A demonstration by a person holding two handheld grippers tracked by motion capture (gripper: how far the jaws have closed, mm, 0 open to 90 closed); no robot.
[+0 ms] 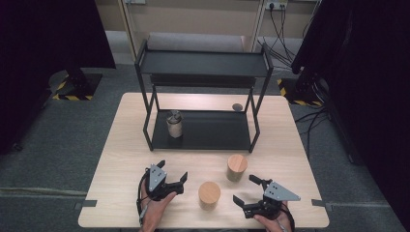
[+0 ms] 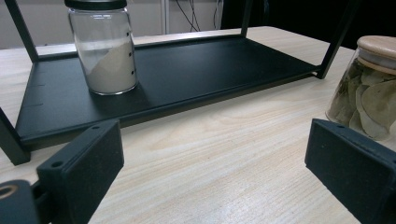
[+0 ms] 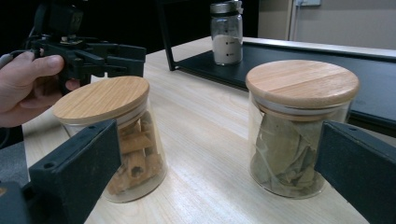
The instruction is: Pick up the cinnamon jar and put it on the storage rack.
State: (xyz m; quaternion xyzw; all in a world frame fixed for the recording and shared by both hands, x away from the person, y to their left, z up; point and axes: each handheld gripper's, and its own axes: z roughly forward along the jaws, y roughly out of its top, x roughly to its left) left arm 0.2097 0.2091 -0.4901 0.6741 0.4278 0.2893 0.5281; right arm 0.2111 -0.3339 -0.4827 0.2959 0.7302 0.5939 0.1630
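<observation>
Fingers (image 2: 81,172) (spread) over pale wooden table (image 1: 125,145)

left tool (image 1: 170,175) agape, right tool (image 1: 246,190) agape

We see a pale, light-grained wooden table (image 1: 125,145) on a grey carpet floor (image 1: 58,145). At the far side of the table stands a matte black metal shelf (image 1: 203,63). On its lower level sits a clear glass jar (image 2: 105,51) with a black lid, holding off-white powder. Nearer, two clear jars have light tan wooden lids: the left jar (image 3: 114,135) holds brown sticks, the right jar (image 3: 299,130) dull green leaves. Both grippers, left gripper (image 1: 169,179) and right gripper (image 1: 247,191), are black with grey plates. Yellow-and-black striped tape (image 1: 72,96) marks the floor.
</observation>
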